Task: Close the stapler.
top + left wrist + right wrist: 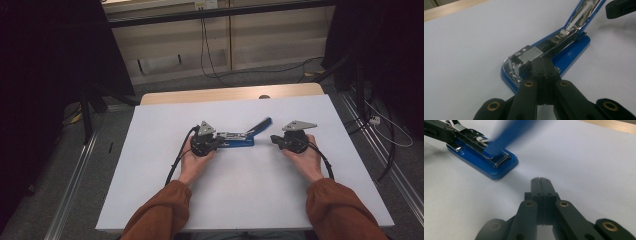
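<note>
Scene: a person sits at a white table (pixel 240 195), a two-jaw gripper in each hand, both sleeves rust-orange.
Stapler: a blue stapler (pixel 235 139) lies near the middle of the table, between the two hands, its top arm (pixel 259 125) swung open and angled up toward the far right.
Stapler, close view: in the left gripper view the blue base (pixel 571 53) lies flat with the shiny metal staple channel (pixel 534 56) exposed along it.
Left gripper: the left gripper (pixel 212 141) has its jaws pressed together, tips resting against the left end of the stapler at the metal head; they pinch nothing.
Right gripper: the right gripper (pixel 274 138) also has its jaws pressed together and empty, hanging just right of the stapler, apart from it.
Handling: the stapler looks rigid, metal and fairly heavy for its size; the glossy base and chrome are likely slippery.
Hinge: the open arm probably swings freely, so lifting by it could let the base drop or snap shut.
Where to hold: the flat sides of the base, or the arm near its tip for closing it, seem the safest places.
Edges: the stapler lies well away from every table edge.
Open room: bare white surface lies on all sides, widest toward the near edge.
</note>
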`<state>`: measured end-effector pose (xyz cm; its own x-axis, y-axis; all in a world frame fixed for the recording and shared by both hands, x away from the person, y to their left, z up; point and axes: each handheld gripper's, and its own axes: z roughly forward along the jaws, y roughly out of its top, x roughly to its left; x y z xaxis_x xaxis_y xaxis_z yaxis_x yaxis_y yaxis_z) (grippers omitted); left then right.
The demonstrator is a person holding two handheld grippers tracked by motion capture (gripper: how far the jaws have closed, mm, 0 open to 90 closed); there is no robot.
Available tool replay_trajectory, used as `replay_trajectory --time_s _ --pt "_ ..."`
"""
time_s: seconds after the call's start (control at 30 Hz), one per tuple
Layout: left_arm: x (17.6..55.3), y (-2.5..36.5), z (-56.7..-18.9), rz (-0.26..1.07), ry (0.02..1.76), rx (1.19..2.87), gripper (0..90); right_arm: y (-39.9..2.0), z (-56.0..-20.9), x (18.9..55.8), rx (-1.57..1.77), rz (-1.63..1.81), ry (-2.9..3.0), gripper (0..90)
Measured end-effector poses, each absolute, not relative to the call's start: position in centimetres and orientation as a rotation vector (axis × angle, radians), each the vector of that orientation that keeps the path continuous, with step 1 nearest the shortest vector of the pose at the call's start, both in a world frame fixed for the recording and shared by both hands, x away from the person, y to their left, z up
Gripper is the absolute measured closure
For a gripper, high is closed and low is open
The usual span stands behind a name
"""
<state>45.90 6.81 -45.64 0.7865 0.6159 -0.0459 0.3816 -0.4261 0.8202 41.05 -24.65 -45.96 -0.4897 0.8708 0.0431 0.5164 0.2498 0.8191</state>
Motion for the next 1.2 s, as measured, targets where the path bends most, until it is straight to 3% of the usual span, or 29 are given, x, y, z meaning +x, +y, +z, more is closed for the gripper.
replay_trajectory --time_s 0.43,0.7,0.87,0.93,1.03,1.13,1.2 --pt "45.7 7.0 -45.6 0.341 0.739 2.076 90.0 -24.5 -45.4 40.8 1.207 1.24 2.067 90.0" --pt "45.2 7.5 -45.2 0.291 0.74 2.068 84.1 -24.7 -45.1 40.6 1.226 1.292 2.055 80.7" --pt "45.1 8.1 -45.0 0.288 0.75 2.056 80.3 -25.0 -45.0 40.5 1.25 1.325 2.031 70.2" --pt "45.0 8.3 -44.9 0.274 0.755 2.056 73.3 -25.0 -45.1 40.5 1.282 1.328 2.022 62.9" --pt "44.8 8.5 -44.8 0.282 0.756 2.055 70.1 -24.8 -45.0 40.4 1.295 1.329 2.012 56.4" --pt "44.5 8.7 -44.7 0.307 0.779 2.047 59.4 -24.6 -44.9 40.3 1.293 1.333 1.999 44.0" --pt "44.3 8.8 -44.6 0.338 0.8 2.058 47.4 -24.6 -44.9 40.2 1.301 1.335 1.989 37.4"
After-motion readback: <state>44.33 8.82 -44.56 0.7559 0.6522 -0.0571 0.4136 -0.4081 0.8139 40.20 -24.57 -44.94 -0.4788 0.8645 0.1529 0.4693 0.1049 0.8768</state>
